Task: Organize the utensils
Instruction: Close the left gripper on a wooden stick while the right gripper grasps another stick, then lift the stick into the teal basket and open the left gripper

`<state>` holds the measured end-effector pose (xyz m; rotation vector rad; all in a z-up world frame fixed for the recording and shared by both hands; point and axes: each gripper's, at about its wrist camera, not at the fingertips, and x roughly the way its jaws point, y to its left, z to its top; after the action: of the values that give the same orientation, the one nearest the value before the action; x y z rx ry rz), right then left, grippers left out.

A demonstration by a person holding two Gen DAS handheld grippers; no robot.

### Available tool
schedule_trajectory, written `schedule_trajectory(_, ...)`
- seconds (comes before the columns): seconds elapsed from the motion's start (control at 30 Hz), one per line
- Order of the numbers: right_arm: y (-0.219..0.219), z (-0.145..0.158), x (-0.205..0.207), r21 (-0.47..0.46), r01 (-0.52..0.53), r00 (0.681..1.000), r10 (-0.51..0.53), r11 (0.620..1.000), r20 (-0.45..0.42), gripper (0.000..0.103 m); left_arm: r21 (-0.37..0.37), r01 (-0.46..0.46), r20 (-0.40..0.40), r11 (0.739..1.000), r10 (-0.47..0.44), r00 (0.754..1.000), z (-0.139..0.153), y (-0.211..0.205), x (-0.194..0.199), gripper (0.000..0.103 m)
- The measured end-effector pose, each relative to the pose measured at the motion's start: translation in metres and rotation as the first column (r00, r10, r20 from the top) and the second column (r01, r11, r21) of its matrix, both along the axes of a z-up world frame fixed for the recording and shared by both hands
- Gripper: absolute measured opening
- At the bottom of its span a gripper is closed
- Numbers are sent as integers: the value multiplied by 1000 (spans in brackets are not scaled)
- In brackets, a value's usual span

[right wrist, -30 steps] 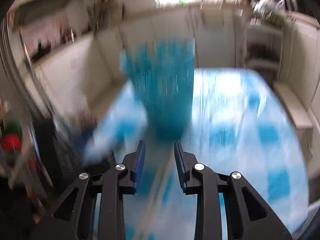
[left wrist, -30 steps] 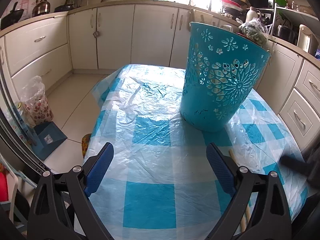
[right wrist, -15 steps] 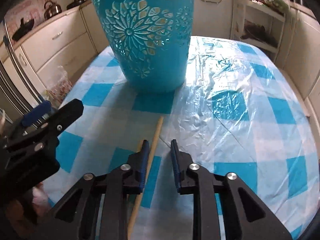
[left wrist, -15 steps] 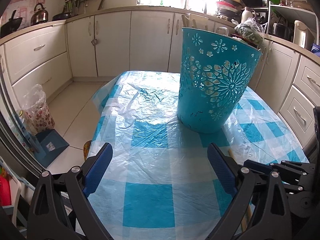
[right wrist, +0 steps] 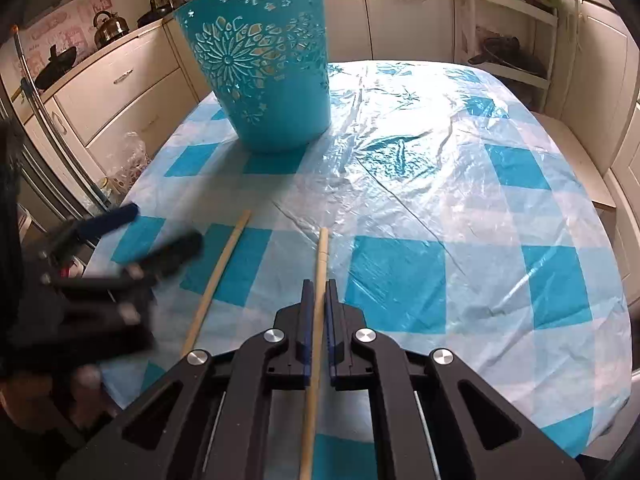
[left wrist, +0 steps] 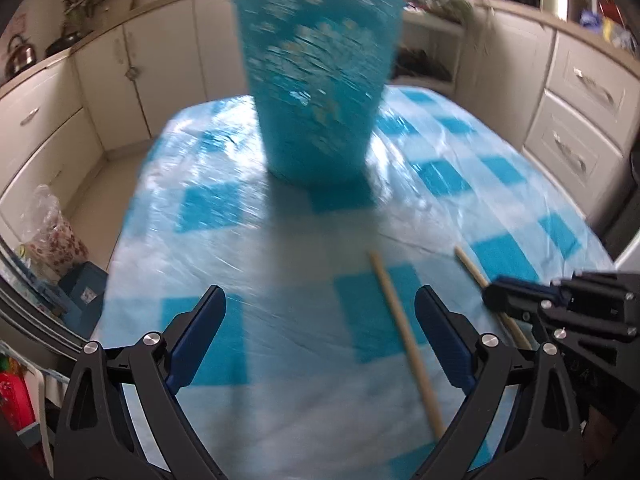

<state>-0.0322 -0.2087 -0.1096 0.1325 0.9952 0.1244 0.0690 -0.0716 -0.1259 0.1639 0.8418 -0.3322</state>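
Observation:
Two long wooden chopsticks lie on the blue-and-white checked tablecloth (right wrist: 440, 208). My right gripper (right wrist: 318, 292) is shut on one chopstick (right wrist: 321, 256), whose tip sticks out ahead of the pads. The other chopstick (right wrist: 218, 276) lies loose to its left. In the left wrist view that loose chopstick (left wrist: 400, 328) runs between the wide-apart fingers of my open left gripper (left wrist: 320, 320), close to the right finger, and the held chopstick (left wrist: 472, 270) disappears into the right gripper (left wrist: 496, 300). A tall turquoise perforated basket (right wrist: 260, 60) stands upright at the far side.
Cream kitchen cabinets (right wrist: 120, 92) ring the table, with a floor gap on the left where a plastic bag (left wrist: 52, 232) sits. An open shelf unit (right wrist: 508, 40) stands at the back right. The tablecloth's plastic cover is wrinkled right of the basket.
The right gripper's jaws closed onto a chopstick. My left gripper swung to the right, bringing both chopsticks into its view, one between its fingers. The basket shifted toward the middle of its view.

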Motion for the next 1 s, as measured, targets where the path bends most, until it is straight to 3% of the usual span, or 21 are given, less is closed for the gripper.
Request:
schedule_trajectory(0.07, -4, 0, -2, 17, -2, 1000, 2, 1000, 3, 7, 29, 10, -10, 1000, -10, 1000, -2, -12, -2, 89)
schedule_trajectory(0.27, -10, 1, -6, 63, -12, 1000, 11, 998, 11, 7, 82, 32, -46, 996, -29, 999, -10, -40, -1, 65)
schedule_trajectory(0.37, -11, 1, -8, 70, -18, 1000, 17, 997, 15, 7, 71, 50, -53, 996, -46, 998, -8, -47, 0, 43)
schedule_trajectory(0.43, -12, 1, -8, 78, -20, 1000, 19, 997, 16, 7, 63, 76, -62, 995, -72, 995, -8, -55, -1, 18)
schedule_trajectory(0.5, -13, 1, -8, 83, -24, 1000, 22, 996, 17, 7, 74, 101, -63, 992, -96, 993, -8, -63, -2, 6)
schedule_trajectory(0.7, -15, 1, -10, 91, -31, 999, 29, 995, 21, 7, 54, 97, -77, 994, -93, 993, -7, -63, 0, 5)
schedule_trajectory(1.0, -6, 2, -7, 51, -44, 998, 42, 998, 39, 18, 30, 86, -92, 996, -83, 992, -6, -54, 3, 5)
